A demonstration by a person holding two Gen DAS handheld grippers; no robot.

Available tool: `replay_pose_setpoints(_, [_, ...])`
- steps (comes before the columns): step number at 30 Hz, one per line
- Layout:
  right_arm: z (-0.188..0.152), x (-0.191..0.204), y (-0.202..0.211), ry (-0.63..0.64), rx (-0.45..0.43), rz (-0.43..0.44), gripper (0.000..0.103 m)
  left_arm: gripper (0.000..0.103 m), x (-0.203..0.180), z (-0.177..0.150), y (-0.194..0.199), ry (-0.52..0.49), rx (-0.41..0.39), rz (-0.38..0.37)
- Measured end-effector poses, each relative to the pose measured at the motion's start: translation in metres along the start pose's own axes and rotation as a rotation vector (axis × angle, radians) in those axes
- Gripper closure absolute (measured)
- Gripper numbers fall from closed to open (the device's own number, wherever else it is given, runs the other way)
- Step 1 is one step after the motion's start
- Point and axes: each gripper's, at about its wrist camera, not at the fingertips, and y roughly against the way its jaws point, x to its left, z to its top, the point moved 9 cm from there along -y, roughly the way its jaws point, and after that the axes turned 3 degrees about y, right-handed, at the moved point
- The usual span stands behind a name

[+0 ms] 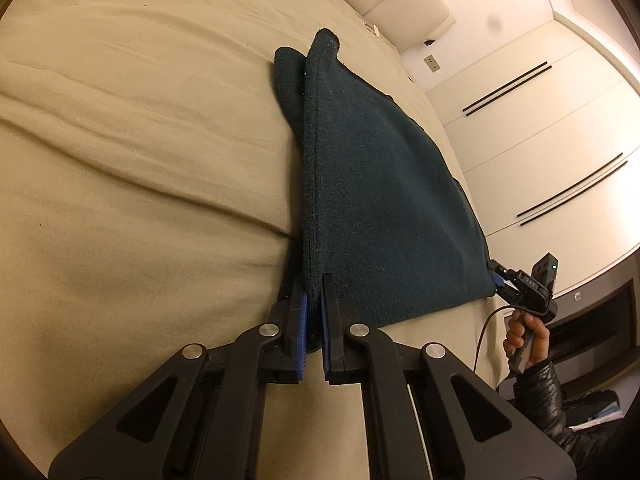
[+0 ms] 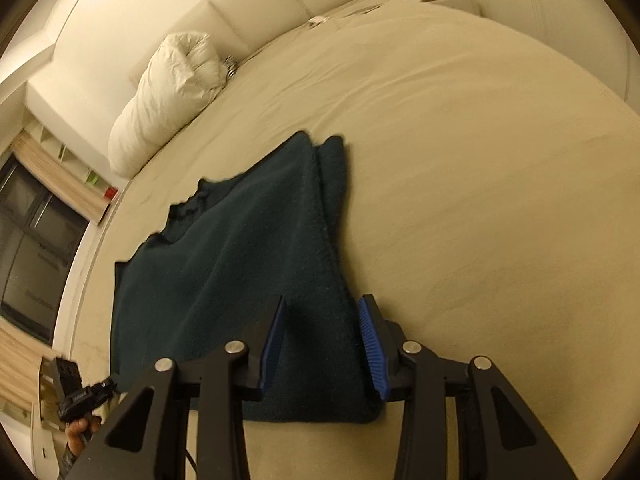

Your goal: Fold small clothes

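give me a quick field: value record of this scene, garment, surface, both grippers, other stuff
garment: dark teal fleece garment, lying flat, partly folded
surface: beige bed sheet
left gripper: left gripper, jaws nearly closed on the garment's near edge
right gripper: right gripper, jaws open, straddling the garment's near corner, not clamped
other: white duvet bundle at the headboard
fold state: not finished

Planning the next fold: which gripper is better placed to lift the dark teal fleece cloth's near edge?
Left, probably. The left gripper looks closed on the edge of the dark teal fleece cloth, so it could lift at once. The right gripper is open, only straddling a corner.
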Motion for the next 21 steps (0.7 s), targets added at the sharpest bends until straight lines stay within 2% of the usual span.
replay_pose_setpoints(1, [-0.003, 0.002, -0.001, 0.024, 0.008, -0.014, 0.075, 0.098, -0.001, 0.0, 0.001, -0.002, 0.001, 0.002])
replay_pose_setpoints(2, [-0.005, 0.001, -0.001, 0.034, 0.012, -0.031, 0.087, 0.098, -0.001, 0.0, 0.001, -0.005, 0.002, 0.004])
replay_pose_setpoints(3, [-0.006, -0.004, 0.0, 0.018, 0.012, -0.032, 0.094, 0.098, -0.002, 0.0, 0.002, -0.007, 0.004, 0.005])
replay_pose_setpoints(5, [-0.009, -0.011, 0.004, -0.029, 0.011, -0.012, 0.096, 0.098, -0.003, 0.001, 0.004, -0.007, 0.008, 0.003])
replay_pose_setpoints(10, [-0.025, -0.027, 0.015, -0.095, -0.004, -0.039, 0.098, 0.098, -0.001, 0.001, 0.001, -0.002, 0.014, -0.002])
replay_pose_setpoints(14, [-0.034, -0.049, 0.007, -0.218, -0.034, 0.023, 0.099, 0.098, 0.002, 0.005, -0.002, 0.006, 0.018, -0.009])
replay_pose_setpoints(16, [-0.034, -0.05, 0.006, -0.232, -0.03, 0.05, 0.096, 0.098, 0.005, 0.007, -0.002, 0.02, 0.021, -0.015])
replay_pose_setpoints(18, [-0.031, -0.044, 0.012, -0.217, -0.02, 0.056, 0.082, 0.097, 0.004, 0.009, 0.002, 0.022, 0.021, -0.023])
replay_pose_setpoints(19, [-0.029, -0.041, 0.018, -0.206, -0.019, 0.041, 0.069, 0.097, 0.003, 0.01, 0.005, 0.017, 0.02, -0.021])
replay_pose_setpoints(21, [-0.019, -0.042, 0.04, -0.185, -0.069, -0.06, 0.04, 0.096, 0.005, 0.011, 0.016, 0.009, 0.023, 0.012])
